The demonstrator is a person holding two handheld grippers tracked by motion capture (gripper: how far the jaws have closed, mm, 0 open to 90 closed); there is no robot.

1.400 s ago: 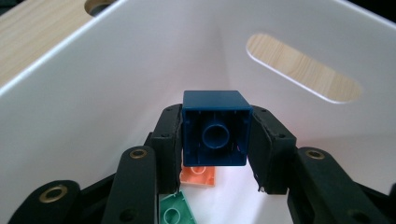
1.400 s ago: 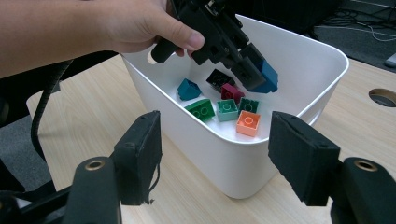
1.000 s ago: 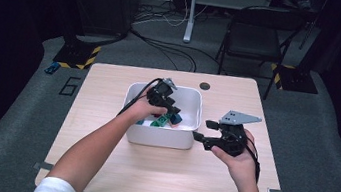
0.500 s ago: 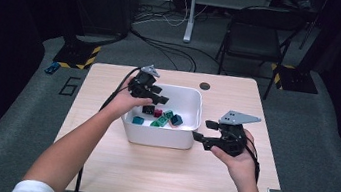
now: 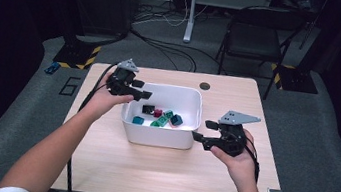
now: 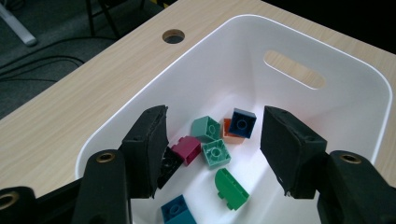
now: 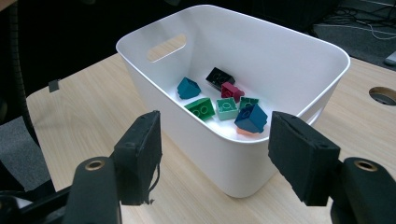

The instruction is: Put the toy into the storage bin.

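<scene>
We see a white plastic rectangular tub with rounded corners and slot handles in its short walls, standing near the middle of the light wooden desk, closer to its far edge. Small plastic building bricks lie loose on its floor: dark blue, teal, mint green, bright green, magenta, black and orange. We can read no brand, label or writing on the tub or bricks. Our left gripper hangs over the tub's left rim; its jaws have just been opening and stand wide with nothing between them. Our right gripper sits just beside the tub's right wall, jaws apart and empty.
</scene>
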